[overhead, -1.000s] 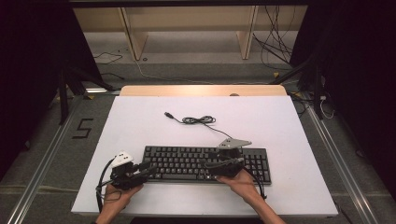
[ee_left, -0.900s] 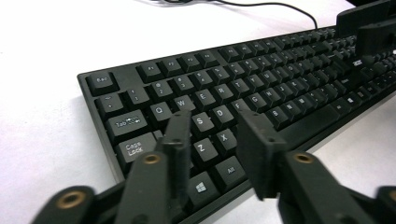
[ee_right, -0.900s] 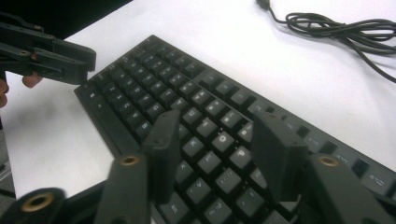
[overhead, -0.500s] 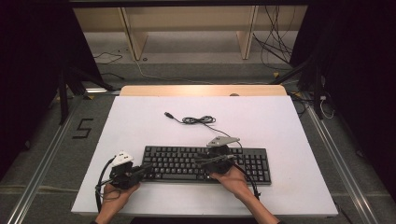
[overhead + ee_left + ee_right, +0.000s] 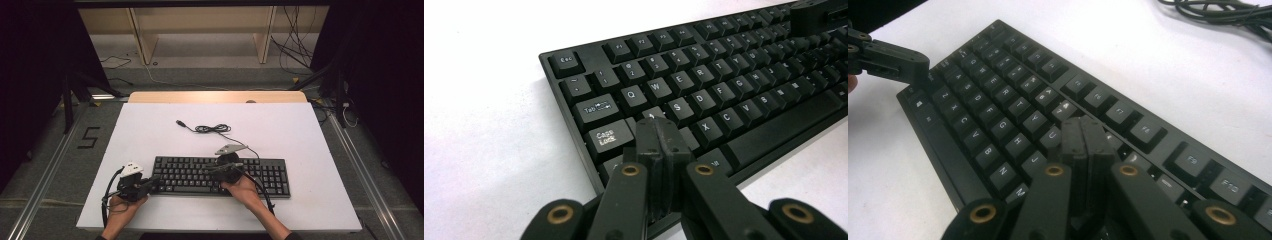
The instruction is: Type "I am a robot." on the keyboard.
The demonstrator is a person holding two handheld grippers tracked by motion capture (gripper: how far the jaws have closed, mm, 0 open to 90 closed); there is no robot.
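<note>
While the flat black full-size keyboard (image 5: 220, 176) lies across the lower middle of the high view on the white counter (image 5: 300, 135), the left gripper (image 5: 156, 180) is seen at its left end and the right gripper (image 5: 210, 170) over its middle rows. Both pairs of jaws have just been closing and are now pressed together with nothing between them. Seen from the left gripper view, the left gripper (image 5: 659, 131) is set low in the centre of the frame, its tips over the keys just right of Caps Lock, though contact with a key cannot be told. Seen from the right gripper view, the right gripper (image 5: 1086, 131) is placed over the keys near U and J. A thin black cable (image 5: 212, 129) is coiled on the counter above the keyboard in the high view.
</note>
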